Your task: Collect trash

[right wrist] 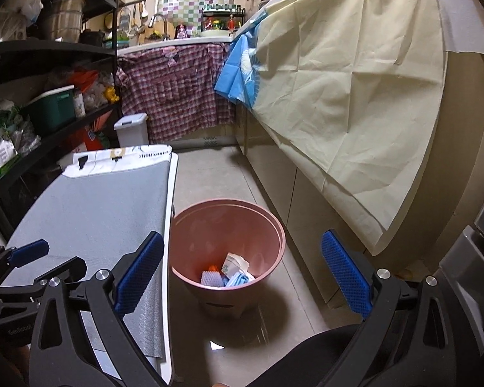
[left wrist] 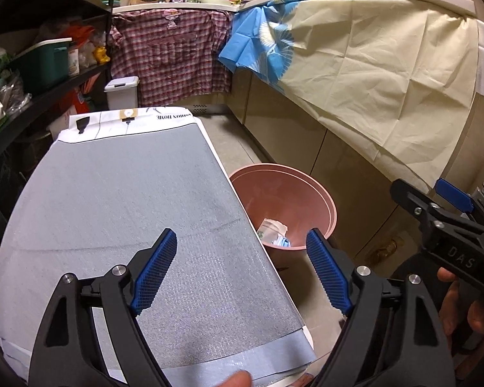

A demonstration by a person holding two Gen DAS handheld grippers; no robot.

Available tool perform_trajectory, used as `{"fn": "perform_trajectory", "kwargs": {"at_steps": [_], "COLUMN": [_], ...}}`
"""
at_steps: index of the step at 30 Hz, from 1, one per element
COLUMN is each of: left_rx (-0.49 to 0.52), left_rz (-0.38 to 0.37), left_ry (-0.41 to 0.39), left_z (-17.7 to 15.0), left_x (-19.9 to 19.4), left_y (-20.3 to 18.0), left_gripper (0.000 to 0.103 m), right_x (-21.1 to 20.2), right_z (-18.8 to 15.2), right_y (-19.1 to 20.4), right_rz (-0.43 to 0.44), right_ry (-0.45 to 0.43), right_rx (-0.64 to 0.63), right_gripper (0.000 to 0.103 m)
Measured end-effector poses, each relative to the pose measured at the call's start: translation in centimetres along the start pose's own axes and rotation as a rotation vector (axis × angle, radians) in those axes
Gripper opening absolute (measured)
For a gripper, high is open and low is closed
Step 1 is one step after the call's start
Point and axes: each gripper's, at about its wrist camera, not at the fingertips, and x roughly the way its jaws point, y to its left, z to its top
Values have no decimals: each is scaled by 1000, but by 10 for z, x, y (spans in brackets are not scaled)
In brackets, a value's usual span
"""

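At 3 o'clock of the surface (right wrist: 90, 213), bin (right wrist: 228, 251) sits on floor w/ trash (right wrist: 232, 274) inside. Both your hand-held grippers, left (left wrist: 242, 271) & right (right wrist: 242, 274), hang released, empty; drop looks done.

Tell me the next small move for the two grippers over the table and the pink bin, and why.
Probably pull both back and look around for more trash. The left gripper and the right gripper stand open with nothing between their pads. The grey mat on the table shows no litter, and crumpled wrappers already lie inside the pink bin. Whether any trash remains outside these views cannot be told.
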Motion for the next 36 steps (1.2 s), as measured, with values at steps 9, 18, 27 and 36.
{"fn": "perform_trajectory", "kwargs": {"at_steps": [9,18,27,36], "left_rx": [-6,-15,-11,-14], "left_rz": [58,75,74,70], "left_ry": [-13,-21,-23,-22], "left_z": [-1,2,3,3], "left_x": [0,0,0,0], "left_y": [6,10,10,9], "left_gripper": [80,80,80,80], "right_x": [5,6,6,6], "right_z": [-1,-1,-1,-1], "right_y": [-1,-2,-2,-2], "right_rz": [-3,-1,0,0], "right_ry": [25,26,27,27], "right_rx": [14,14,15,15], "right_gripper": [97,97,97,97]}}
